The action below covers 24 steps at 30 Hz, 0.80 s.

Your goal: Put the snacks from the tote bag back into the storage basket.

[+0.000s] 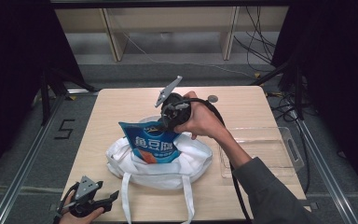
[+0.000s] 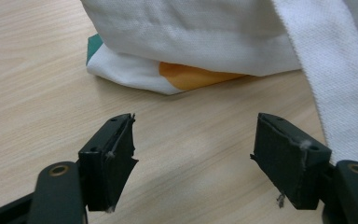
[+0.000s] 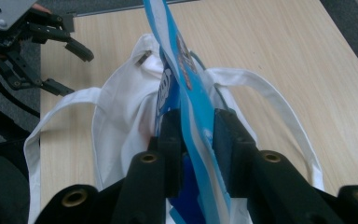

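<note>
Nearest you, your left gripper [image 1: 103, 199] sits released at 7 o'clock. Your right gripper [image 3: 196, 135] clamps the blue foil snack pouch [image 1: 150, 143], upright above the white cloth tote bag [image 1: 186, 161]; the bag's mouth lies straight below.

Light wood table [image 1: 242, 100] on a grey floor [image 1: 182, 72]. Pale wooden shelving [image 1: 172, 28] stands behind it; black cables [image 1: 261, 44] trail over the floor at back right. Dark curtains [image 1: 9, 70] close both sides. Metal rails [image 1: 25, 163] run along the floor left and right of the table. A black "5" [image 1: 65, 129] is marked on the floor at left. Lighting is even, from overhead.
</note>
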Tool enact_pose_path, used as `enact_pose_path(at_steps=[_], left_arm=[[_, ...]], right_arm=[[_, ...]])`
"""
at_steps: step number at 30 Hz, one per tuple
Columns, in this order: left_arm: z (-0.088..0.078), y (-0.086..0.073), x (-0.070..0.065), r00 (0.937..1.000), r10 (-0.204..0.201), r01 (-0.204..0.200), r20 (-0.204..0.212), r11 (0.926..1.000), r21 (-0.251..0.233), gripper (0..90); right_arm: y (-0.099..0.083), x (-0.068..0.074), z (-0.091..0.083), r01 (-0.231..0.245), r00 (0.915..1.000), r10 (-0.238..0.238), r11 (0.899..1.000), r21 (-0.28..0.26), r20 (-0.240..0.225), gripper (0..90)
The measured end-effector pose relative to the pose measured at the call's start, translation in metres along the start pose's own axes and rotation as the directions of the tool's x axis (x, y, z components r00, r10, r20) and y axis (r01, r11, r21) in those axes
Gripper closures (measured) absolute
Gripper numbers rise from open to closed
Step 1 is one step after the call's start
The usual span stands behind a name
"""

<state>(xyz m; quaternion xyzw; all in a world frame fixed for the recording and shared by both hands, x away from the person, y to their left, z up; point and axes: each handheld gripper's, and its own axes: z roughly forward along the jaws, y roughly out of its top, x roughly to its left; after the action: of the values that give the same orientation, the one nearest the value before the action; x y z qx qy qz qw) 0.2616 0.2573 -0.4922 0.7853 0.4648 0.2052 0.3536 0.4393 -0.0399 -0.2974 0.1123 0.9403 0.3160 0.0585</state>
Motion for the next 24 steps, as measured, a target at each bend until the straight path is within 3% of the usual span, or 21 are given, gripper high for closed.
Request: enact_pose_path(at_steps=[1,8,9,11,13,15,16,18,19,20,21,24], left_arm=[[0.002,-0.001,-0.001,0.9996,-0.030,0.030,-0.001,0.9995,-0.011,28.1],[0.001,-0.001,-0.001,0.9998,-0.018,0.018,0.002,0.9998,-0.001,28.2],[0.003,-0.001,-0.003,0.9989,-0.047,0.047,0.003,0.9985,-0.029,28.3],[0.002,-0.001,-0.002,0.9997,-0.023,0.023,0.005,0.9994,-0.026,28.5],[0.003,-0.001,-0.003,0.9992,-0.038,0.038,0.008,0.9990,-0.022,28.8],[0.001,-0.001,0.000,1.0000,0.005,-0.005,0.004,1.0000,-0.001,29.3],[0.003,-0.001,-0.002,0.9996,-0.026,0.026,0.004,0.9994,-0.020,29.5],[0.002,-0.002,0.001,0.9999,-0.007,0.007,0.014,1.0000,0.004,29.7],[0.004,-0.002,-0.002,0.9991,-0.039,0.039,0.014,0.9991,-0.017,29.9],[0.002,-0.002,0.000,0.9999,-0.010,0.010,0.012,0.9999,0.004,29.9],[0.004,-0.002,-0.002,0.9989,-0.045,0.046,0.012,0.9988,-0.020,29.9],[0.004,-0.003,0.000,0.9998,-0.022,0.022,-0.003,0.9998,-0.003,30.1]], right_arm=[[0.001,0.001,0.000,-0.003,1.0000,0.003,1.000,0.009,0.001,75.1],[0.006,-0.003,0.006,0.029,0.9994,-0.029,1.000,0.012,-0.021,83.7],[0.006,-0.002,0.006,0.013,0.9997,-0.013,1.000,0.020,-0.020,84.9],[0.006,-0.004,0.006,0.015,0.9996,-0.014,1.000,0.020,-0.024,89.5],[0.006,-0.006,0.006,0.041,0.9987,-0.040,0.999,0.020,-0.030,90.0],[0.008,-0.005,0.006,0.046,0.9986,-0.045,0.999,0.024,-0.027,90.0],[0.010,-0.004,0.005,0.050,0.9986,-0.049,0.998,0.032,-0.020,90.0],[0.013,-0.003,0.005,0.086,0.9962,-0.085,0.996,0.038,-0.021,90.0],[0.015,-0.002,0.005,0.081,0.9965,-0.080,0.996,0.039,-0.023,90.0],[0.017,-0.001,0.004,0.085,0.9963,-0.085,0.995,0.041,-0.014,90.0],[0.020,-0.001,0.003,0.108,0.9941,-0.108,0.993,0.035,-0.004,90.0],[0.031,0.002,-0.005,0.108,0.9940,-0.108,0.994,0.021,0.011,90.0]])
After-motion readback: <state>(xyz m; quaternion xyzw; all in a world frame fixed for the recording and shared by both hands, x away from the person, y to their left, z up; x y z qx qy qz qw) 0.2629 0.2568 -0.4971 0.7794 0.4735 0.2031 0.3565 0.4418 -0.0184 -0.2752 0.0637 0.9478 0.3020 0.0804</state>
